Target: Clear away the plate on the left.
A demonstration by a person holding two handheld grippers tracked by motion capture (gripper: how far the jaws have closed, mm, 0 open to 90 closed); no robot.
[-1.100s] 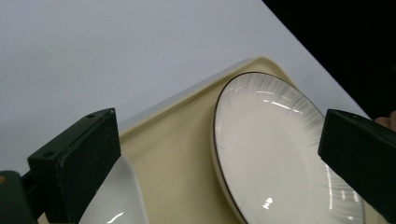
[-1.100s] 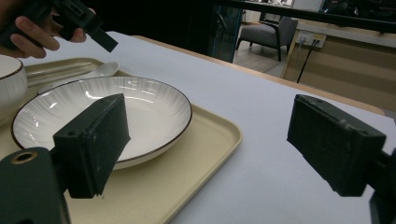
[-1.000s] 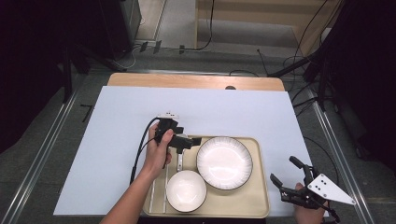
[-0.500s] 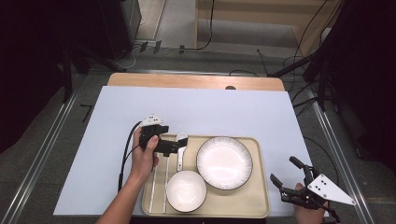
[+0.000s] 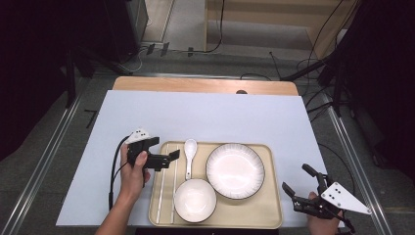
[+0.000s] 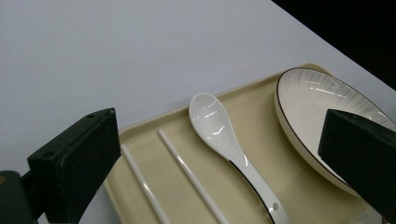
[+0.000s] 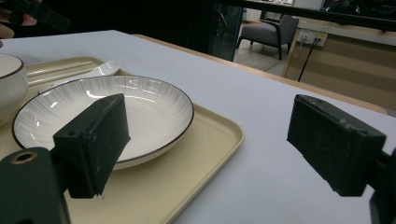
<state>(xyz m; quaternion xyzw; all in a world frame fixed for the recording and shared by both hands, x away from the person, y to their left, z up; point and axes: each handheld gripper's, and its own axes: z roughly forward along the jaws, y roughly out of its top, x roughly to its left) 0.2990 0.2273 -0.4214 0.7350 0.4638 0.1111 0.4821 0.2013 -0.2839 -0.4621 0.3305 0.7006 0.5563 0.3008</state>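
Observation:
A beige tray [image 5: 271,208] near the table's front edge holds a white plate [image 5: 235,170], a white bowl [image 5: 195,199], a white spoon [image 5: 189,156] and two white chopsticks [image 5: 166,191]. My left gripper [image 5: 171,156] hovers open over the tray's left edge, just left of the spoon, its jaws pointing right. Through its camera the spoon [image 6: 224,140] and chopsticks [image 6: 187,172] lie between the spread jaws, with the plate [image 6: 317,107] to the right. My right gripper [image 5: 296,178] is open off the tray's right side, facing the plate [image 7: 102,112] and holding nothing.
A white sheet [image 5: 205,117] covers the table, with a wooden strip [image 5: 205,85] at the far edge. Metal rails run along both sides. Cables lie on the floor beyond.
My left gripper has drawn back leftward from beside the plate to the tray's left edge, leaving the spoon lying in full sight. The right gripper has stayed put.

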